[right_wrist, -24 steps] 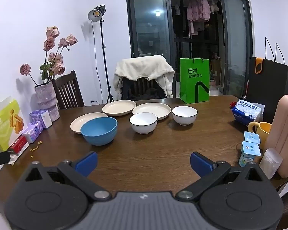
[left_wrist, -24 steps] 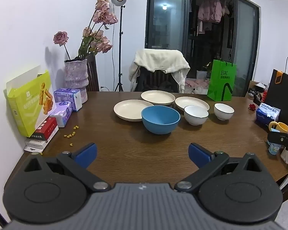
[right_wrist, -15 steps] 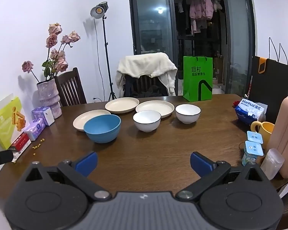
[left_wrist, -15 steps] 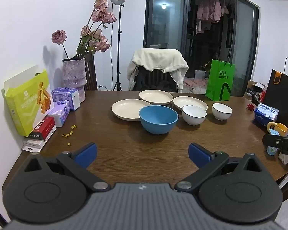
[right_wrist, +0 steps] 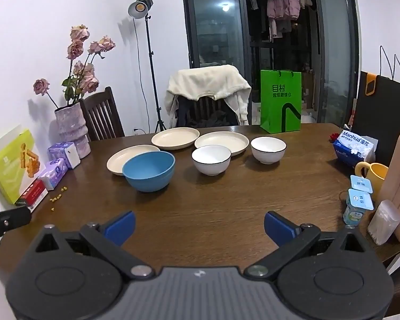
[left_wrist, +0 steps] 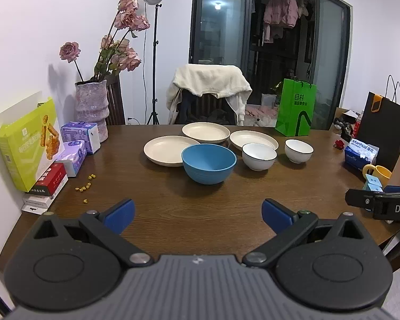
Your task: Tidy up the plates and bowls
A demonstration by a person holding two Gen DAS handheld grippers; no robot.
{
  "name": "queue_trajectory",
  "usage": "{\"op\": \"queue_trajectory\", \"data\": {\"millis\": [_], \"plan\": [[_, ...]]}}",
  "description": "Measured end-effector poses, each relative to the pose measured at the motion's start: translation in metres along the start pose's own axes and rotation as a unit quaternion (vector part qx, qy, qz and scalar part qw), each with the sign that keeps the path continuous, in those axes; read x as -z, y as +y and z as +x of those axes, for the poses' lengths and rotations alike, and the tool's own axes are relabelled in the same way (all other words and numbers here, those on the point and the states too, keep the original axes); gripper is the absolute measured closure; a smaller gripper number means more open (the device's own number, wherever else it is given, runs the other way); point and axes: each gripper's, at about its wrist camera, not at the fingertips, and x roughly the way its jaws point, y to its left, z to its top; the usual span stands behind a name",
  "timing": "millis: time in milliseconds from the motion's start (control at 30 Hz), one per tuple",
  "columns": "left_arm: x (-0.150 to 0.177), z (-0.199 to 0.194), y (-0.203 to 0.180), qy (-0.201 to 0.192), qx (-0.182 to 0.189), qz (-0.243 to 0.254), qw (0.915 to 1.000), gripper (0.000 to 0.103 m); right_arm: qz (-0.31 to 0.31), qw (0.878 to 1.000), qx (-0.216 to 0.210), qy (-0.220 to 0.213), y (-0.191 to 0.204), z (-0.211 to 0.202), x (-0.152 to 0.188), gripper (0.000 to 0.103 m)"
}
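Three cream plates lie on the brown table: one left, one at the back, one right. A blue bowl stands in front of them, with two white black-rimmed bowls to its right. The right wrist view shows the same blue bowl and white bowls. My left gripper hovers open over the near table edge, well short of the dishes. My right gripper is open too, nothing between its fingers.
A vase of roses, tissue packs and boxes line the left edge. A green bag stands at the back. A yellow mug, yoghurt cups and a tissue box crowd the right edge. A draped chair faces me.
Both views have shifted slightly back and up, so the dishes sit a little lower and smaller in frame. Nothing on the table has moved; both grippers stay open.
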Motion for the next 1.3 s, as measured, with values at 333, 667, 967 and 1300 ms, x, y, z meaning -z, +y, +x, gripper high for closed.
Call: {"op": "queue_trajectory", "data": {"millis": [333, 667, 967, 1300], "plan": [[0.001, 0.0, 0.0, 0.001, 0.003, 0.0, 1.0, 0.0, -0.002, 1.0, -0.005, 0.005, 0.008, 0.002, 0.003, 0.0], [0.002, 0.002, 0.003, 0.004, 0.004, -0.005, 1.0, 0.0, -0.006, 1.0, -0.006, 0.009, 0.017, 0.006, 0.0, 0.0], [0.001, 0.004, 0.009, 0.006, 0.004, -0.006, 1.0, 0.0, -0.007, 1.0, -0.005, 0.01, 0.02, 0.009, 0.0, 0.0], [0.001, 0.005, 0.009, 0.006, 0.005, -0.006, 1.0, 0.0, -0.009, 1.0, -0.008, 0.012, 0.025, 0.009, -0.001, 0.0]]}}
